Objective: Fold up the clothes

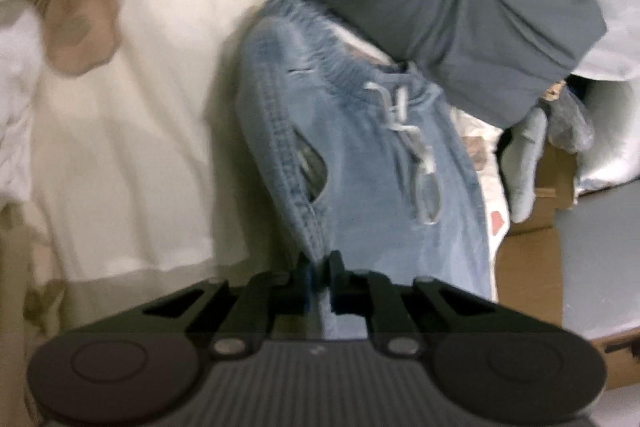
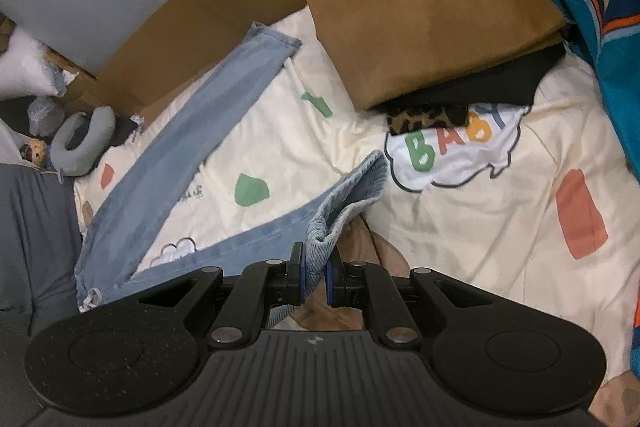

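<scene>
- Light blue denim is what both grippers are gripping: a pair of drawstring jeans [image 2: 168, 163] is lying spread on the cream printed quilt [image 2: 460, 227], legs splayed in a V.
- The left gripper [image 1: 318, 267] is pinching the side seam just below the pocket opening [image 1: 316, 167], its fingers nearly closed with only the fabric's thickness between them; the waistband [image 1: 320, 39] and white drawstring [image 1: 404, 131] are lying ahead of the fingertips.
- The right gripper [image 2: 316, 267] is clamping the hem of the nearer leg [image 2: 352, 195], fingers narrowly apart around a bunched cuff that is rising ahead of the tips.
- The far leg [image 2: 256, 67] is stretching away ahead and to the left of the right fingers, its hem touching a cardboard box [image 2: 208, 27].
- By my judgement, the held leg is being carried across onto the far one. Doing it well is asking for both grips to be travelling together, keeping the denim taut so seams are meeting.
- The bunched cuff is risking a crooked edge, so flattening matters.
- A folded brown garment [image 2: 420, 19] is lying ahead and right of the right fingers, well clear.
</scene>
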`<state>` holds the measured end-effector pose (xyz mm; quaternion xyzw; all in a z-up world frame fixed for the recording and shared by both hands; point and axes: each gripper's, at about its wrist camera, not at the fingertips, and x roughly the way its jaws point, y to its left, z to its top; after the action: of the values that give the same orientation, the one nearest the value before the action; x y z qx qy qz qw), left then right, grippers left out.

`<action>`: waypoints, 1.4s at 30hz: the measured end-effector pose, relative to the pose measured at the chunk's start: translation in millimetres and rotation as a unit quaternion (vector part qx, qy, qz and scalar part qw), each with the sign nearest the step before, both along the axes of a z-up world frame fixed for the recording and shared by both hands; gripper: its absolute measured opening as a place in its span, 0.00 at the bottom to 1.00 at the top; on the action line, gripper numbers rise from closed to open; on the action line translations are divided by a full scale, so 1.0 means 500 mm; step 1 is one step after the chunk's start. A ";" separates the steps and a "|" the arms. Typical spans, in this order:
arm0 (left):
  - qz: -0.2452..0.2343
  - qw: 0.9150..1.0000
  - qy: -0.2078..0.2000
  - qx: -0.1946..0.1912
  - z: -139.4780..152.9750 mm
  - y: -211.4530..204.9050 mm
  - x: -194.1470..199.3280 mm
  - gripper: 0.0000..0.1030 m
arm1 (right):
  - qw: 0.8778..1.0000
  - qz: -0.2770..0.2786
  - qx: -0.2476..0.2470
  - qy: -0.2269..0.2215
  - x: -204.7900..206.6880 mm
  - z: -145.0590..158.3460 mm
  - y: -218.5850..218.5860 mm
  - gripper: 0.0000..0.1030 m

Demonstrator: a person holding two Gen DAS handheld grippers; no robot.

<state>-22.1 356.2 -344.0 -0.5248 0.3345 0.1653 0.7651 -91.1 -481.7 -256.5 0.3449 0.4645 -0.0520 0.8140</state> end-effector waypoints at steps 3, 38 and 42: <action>-0.013 1.000 -0.012 0.005 0.028 -0.001 0.024 0.06 | 1.000 0.002 0.001 -0.011 0.015 0.016 -0.007 0.08; -0.093 0.990 -0.054 0.087 0.272 -0.081 0.301 0.04 | 0.996 -0.029 0.038 -0.076 0.224 0.053 -0.074 0.08; -0.098 0.990 -0.056 0.087 0.266 -0.092 0.341 0.04 | 0.996 -0.037 0.034 -0.073 0.267 0.040 -0.077 0.08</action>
<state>148.3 310.1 -210.7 -0.4293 0.3255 0.0880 0.8379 42.4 -520.0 -236.5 0.3919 0.3921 -0.0413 0.8313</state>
